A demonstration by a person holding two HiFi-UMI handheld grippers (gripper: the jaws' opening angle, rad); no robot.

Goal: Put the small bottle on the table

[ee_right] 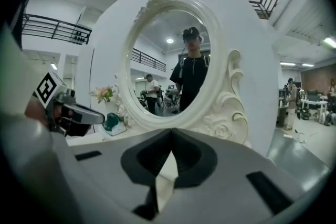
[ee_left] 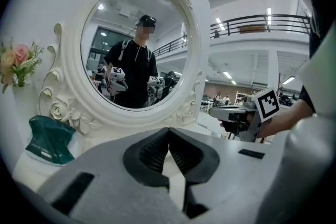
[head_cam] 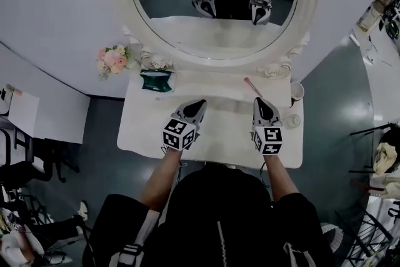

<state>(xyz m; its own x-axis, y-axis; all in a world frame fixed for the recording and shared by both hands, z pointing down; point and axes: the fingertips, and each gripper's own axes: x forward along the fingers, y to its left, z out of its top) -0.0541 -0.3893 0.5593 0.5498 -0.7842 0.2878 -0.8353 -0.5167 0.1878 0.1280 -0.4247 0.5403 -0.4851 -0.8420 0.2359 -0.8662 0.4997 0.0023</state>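
Observation:
A small white round-topped container (head_cam: 291,120), which may be the small bottle, stands on the white vanity table (head_cam: 142,129) near its right edge. It is just right of my right gripper (head_cam: 260,100) and apart from it. In the right gripper view the right gripper (ee_right: 171,131) is shut with nothing between its jaws. My left gripper (head_cam: 199,103) hovers over the middle of the table. It (ee_left: 168,130) is shut too, and empty. Both point toward the mirror.
A round white-framed mirror (head_cam: 215,54) stands at the back of the table. A green packet (head_cam: 155,81) lies at the back left, and pink flowers (head_cam: 114,59) are beyond it. A pink stick (head_cam: 252,86) and a white cup (head_cam: 297,92) sit at the back right.

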